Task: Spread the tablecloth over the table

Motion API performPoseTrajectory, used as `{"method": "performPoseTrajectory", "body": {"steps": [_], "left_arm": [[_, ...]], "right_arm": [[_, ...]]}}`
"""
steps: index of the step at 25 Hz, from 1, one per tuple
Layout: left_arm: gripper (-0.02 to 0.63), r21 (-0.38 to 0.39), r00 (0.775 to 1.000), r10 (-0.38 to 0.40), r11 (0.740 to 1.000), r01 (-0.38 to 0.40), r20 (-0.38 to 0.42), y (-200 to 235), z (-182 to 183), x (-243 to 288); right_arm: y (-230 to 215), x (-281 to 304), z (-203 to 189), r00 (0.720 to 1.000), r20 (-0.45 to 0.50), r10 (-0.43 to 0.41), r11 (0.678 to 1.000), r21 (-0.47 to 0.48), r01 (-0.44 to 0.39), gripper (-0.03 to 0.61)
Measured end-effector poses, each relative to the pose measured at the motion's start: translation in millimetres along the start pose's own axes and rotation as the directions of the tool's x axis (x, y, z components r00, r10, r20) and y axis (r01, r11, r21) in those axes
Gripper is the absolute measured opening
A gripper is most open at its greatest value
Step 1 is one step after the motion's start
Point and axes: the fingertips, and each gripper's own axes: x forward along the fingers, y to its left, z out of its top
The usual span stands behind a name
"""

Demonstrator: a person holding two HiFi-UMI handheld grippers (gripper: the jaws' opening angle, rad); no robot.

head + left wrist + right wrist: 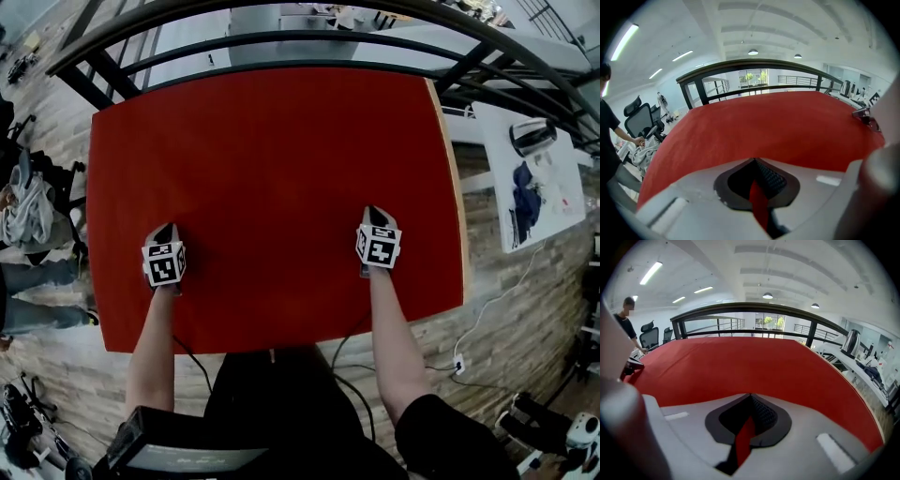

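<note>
Task looks nearly done, by my read. The red tablecloth (272, 178) lies flat over almost the whole table (454, 197), w/ no big folds or bunching in the head view. Its far edge runs up by the dark railing (281, 39), and the left and near sides are covered right to the edge. Can't tell how much hangs over. Only a thin strip of bare wood shows along the table's right side, so the cloth sits a bit short or off-centre there. The left gripper (161, 231) is on the near-left part of the cloth and the right gripper (376, 216) on the near-right, well apart, both pointing away from the person. In the left gripper view the jaws are closed tight w/ a thin pinch of red cloth squeezed between them. Same in the right gripper view: jaws together, a narrow fold of the cloth nipped in the middle. What's left, prob.: tug the cloth a touch to the right so the wood strip is covered, let go of both pinches, and check that no ridge stays where they were held. Off to the right is a white side table (562, 211) w/ a kettle (532, 137), not part of the job.
</note>
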Motion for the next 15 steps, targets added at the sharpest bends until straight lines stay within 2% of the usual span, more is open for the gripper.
{"method": "performPoseTrajectory", "body": {"steps": [6,12,15], "left_arm": [[-0.002,-0.049,1.0,0.004,0.999,-0.003,0.01,0.5,7.3,6.5],[-0.002,-0.061,1.0,0.02,0.998,-0.019,0.022,-5.3,23.7,19.5],[-0.002,-0.044,0.999,0.014,0.999,-0.013,0.038,-7.5,35.3,26.3]], "right_arm": [[-5.4,8.4,6.5,1.0,-0.02,-0.009,1.0,0.022,0.009,0.009],[-16.5,30.1,26.8,0.999,-0.019,0.035,0.999,0.004,-0.035,0.009],[-23.2,41.2,41.2,0.999,-0.024,0.045,0.999,0.001,-0.045,0.009]]}}
